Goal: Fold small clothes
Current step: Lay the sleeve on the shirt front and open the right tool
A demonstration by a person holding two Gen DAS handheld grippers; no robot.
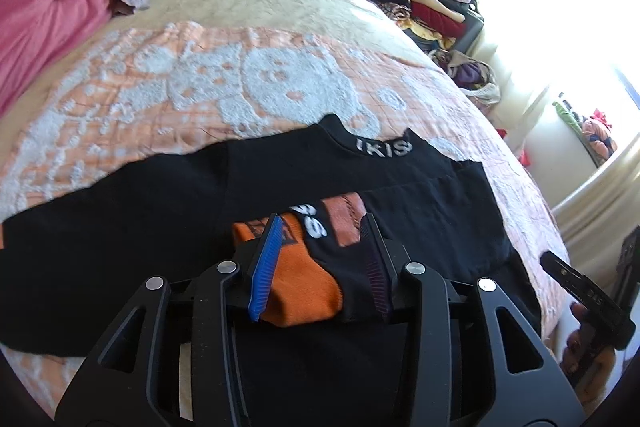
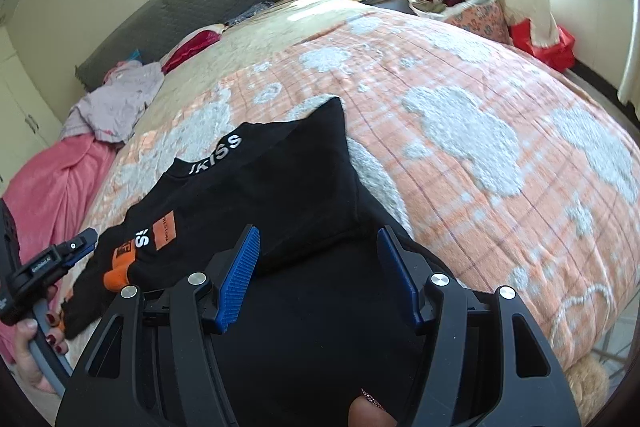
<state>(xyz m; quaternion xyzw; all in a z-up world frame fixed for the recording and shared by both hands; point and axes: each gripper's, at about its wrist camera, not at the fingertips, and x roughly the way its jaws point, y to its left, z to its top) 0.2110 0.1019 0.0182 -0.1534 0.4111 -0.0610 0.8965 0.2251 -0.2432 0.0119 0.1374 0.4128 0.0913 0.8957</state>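
Both wrist cams close, angled down, sharing black shirt point(image 1: 280, 187)

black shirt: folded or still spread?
Partly folded. On the black shirt, one sleeve with an orange cuff lies across the body; the other still spreads over the bedspread.

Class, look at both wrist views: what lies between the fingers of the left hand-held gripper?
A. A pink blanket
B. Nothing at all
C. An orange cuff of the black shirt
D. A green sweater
C: the orange cuff of the black shirt sits between the fingers of the left hand-held gripper.
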